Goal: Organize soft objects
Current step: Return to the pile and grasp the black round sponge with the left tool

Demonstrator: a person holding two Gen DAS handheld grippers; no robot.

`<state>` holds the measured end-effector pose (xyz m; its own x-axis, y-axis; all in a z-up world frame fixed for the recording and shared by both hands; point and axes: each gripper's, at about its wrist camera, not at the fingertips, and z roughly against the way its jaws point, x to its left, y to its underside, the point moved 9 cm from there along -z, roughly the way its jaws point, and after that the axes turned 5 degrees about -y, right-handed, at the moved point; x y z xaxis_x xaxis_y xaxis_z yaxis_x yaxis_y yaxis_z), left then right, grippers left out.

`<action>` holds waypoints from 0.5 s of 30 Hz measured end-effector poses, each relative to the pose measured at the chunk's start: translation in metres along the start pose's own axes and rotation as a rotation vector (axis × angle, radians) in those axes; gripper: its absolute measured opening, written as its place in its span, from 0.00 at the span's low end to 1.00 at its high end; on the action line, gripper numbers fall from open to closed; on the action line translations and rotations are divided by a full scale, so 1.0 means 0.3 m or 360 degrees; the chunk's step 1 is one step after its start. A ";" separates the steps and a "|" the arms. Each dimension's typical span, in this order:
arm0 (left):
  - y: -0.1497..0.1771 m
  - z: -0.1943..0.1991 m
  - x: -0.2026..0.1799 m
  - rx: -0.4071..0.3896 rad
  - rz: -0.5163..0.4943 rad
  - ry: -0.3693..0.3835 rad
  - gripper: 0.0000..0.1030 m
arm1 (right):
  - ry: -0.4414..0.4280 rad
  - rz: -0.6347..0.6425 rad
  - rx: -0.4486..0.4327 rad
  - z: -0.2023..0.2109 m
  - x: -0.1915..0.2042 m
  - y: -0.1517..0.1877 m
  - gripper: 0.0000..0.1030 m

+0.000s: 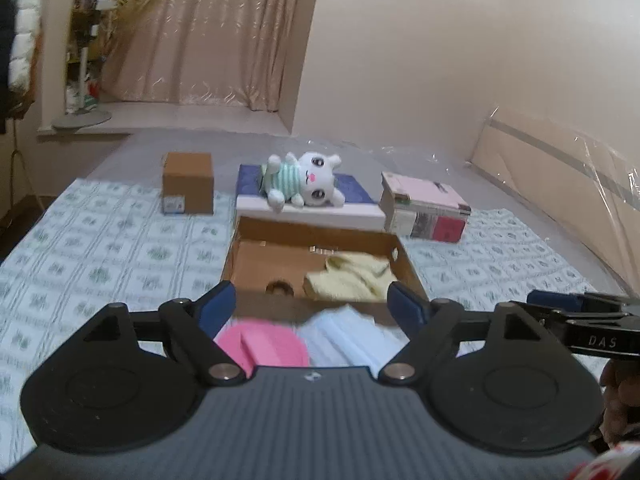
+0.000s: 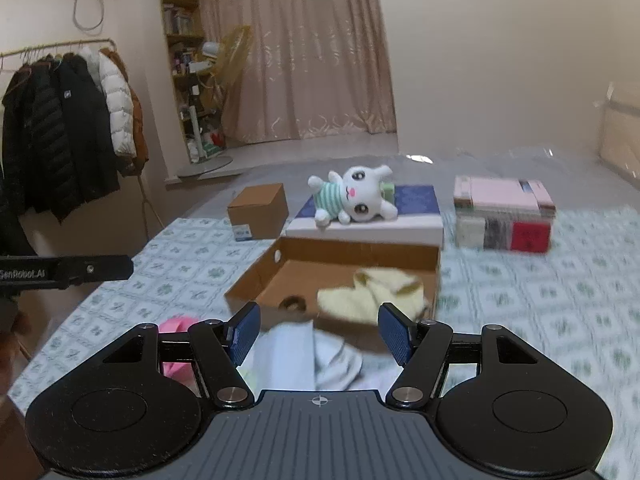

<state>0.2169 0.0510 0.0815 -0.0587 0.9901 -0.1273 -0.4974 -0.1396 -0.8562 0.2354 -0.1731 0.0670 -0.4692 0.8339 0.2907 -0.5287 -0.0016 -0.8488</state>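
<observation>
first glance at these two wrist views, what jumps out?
The white plush bunny in a striped shirt, lying on the blue-topped box behind the open cardboard box. A pale yellow cloth lies inside that box, while pink and light blue cloths sit just before it, near both open grippers: left, right.

I see dim, warm, even light — fisheye-bent edges, dark corners; the near cloths [image 1: 304,340] blur, perhaps from motion.
</observation>
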 end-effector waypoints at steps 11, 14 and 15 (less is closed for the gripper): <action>0.256 0.139 0.011 0.0005 0.0103 -0.0154 0.79 | 0.0083 -0.0142 0.0058 0.159 0.019 0.235 0.63; 0.308 0.156 0.004 -0.0003 0.0027 -0.0203 0.79 | 0.0102 -0.0115 0.0068 0.177 0.037 0.265 0.63; 0.323 0.160 0.003 -0.0006 0.0012 -0.0209 0.79 | 0.0102 -0.0114 0.0075 0.179 0.042 0.277 0.63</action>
<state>0.1271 0.0390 0.0225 -0.1753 0.9822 -0.0672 -0.4934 -0.1467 -0.8573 0.1476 -0.1925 0.0238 -0.3835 0.8664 0.3199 -0.5925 0.0349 -0.8048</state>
